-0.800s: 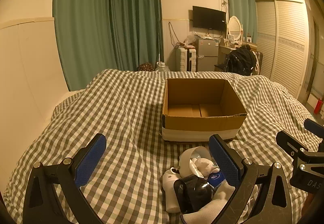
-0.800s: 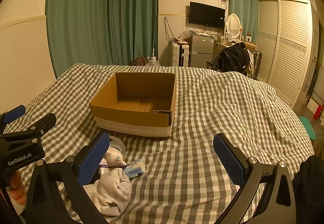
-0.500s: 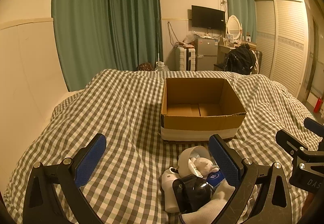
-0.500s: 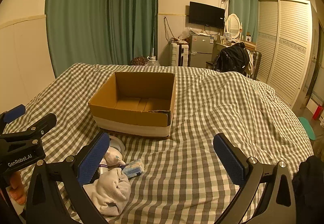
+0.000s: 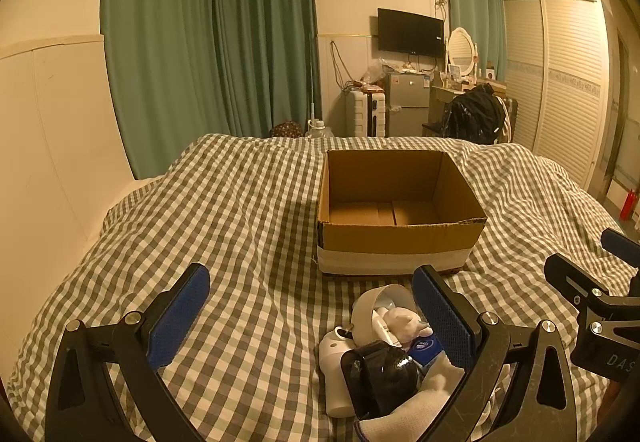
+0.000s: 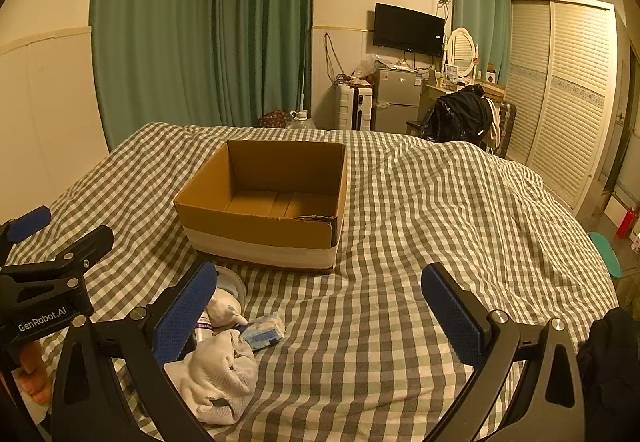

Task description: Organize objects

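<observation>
Keeping both grippers wide open and empty, slide your left gripper point(image 5: 310, 306) toward the crumpled white cloth point(image 5: 416, 402) by its right jaw — then into the empty brown cardboard box point(image 5: 400, 238).

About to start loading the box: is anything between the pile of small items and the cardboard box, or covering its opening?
Nothing visible does. The pile of small items lies on the checked bedspread just in front of the cardboard box. The box's top is open and its inside looks empty. Both grippers are open, holding nothing.
</observation>
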The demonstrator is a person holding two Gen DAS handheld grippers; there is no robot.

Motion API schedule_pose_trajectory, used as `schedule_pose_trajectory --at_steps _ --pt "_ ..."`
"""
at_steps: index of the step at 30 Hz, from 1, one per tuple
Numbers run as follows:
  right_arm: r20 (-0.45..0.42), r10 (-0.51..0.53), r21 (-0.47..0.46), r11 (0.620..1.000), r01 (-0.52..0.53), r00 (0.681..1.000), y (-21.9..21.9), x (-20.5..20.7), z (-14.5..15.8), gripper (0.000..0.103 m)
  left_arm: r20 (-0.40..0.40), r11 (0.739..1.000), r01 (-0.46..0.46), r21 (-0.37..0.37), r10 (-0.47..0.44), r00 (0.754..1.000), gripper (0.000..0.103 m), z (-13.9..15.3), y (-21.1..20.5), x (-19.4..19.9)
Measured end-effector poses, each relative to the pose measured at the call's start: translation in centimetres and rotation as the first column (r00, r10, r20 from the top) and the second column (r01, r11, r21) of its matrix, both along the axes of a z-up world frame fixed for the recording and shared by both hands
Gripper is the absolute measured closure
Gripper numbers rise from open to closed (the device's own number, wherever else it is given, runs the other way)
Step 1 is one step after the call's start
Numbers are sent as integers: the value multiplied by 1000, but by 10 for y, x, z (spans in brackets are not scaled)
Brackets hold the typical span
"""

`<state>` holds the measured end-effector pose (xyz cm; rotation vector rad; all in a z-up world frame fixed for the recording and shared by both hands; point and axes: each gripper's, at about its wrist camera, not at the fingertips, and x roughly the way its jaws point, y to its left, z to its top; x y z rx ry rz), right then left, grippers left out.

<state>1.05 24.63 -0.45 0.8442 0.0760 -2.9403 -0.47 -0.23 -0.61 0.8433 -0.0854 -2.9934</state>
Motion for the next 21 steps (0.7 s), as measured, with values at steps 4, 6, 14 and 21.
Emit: schedule_pose_trajectory --at_steps 4,6,14,21 --pt "0 0 1 1000 0 1000 -2 1 -1 0 0 1000 1 0 -1 1000 0 0 0 0" --pt "0 0 2 1000 0 1000 -2 1 -1 0 1 1000 1 -2 -1 1000 0 -2 1 1" --pt "1 12 -3 1000 -12 1000 -4 2 -2 0 5 1000 4 -2 -4 1000 0 -4 4 1" --pt "1 20 -4 1000 -20 1000 -6 4 -3 0 12 1000 10 -5 -10 1000 0 -8 6 0"
